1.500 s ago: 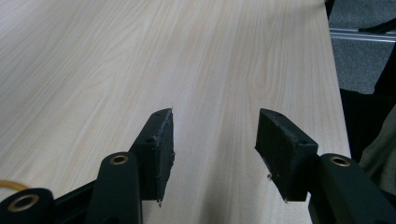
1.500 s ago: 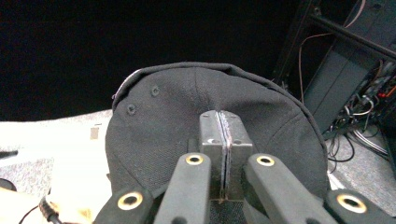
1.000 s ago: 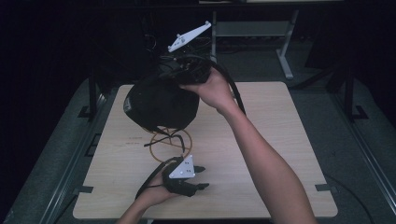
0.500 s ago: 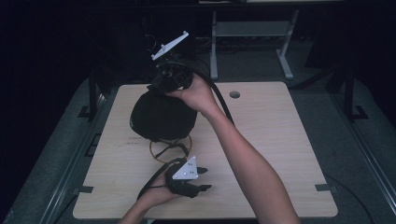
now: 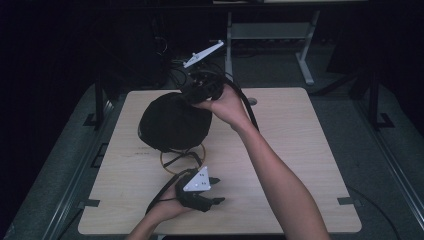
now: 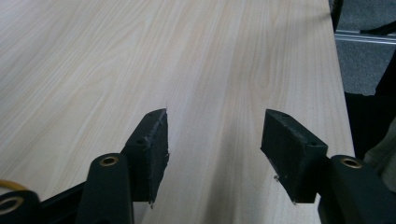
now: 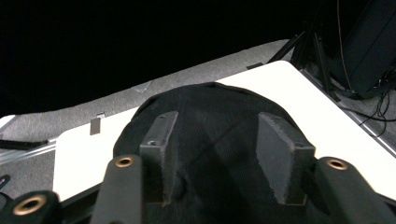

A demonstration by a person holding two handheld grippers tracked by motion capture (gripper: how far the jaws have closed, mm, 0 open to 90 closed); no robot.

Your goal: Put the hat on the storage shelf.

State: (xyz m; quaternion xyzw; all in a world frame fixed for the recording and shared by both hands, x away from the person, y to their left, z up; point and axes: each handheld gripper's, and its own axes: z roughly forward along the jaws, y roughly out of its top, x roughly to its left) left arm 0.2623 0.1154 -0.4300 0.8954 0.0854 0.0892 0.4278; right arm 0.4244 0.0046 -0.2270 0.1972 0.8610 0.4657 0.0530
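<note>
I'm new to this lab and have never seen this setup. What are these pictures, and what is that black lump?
A person works at a wooden table with a hand-held two-jaw tool in each hand. One camera looks down from above; the other two ride on the tools. The black lump is a cloth hat sitting on a gold wire stand. The right gripper is over the hat; its jaws have just been opening, spread apart with the cloth below them. The left gripper is open above bare wood, holding nothing.
</note>
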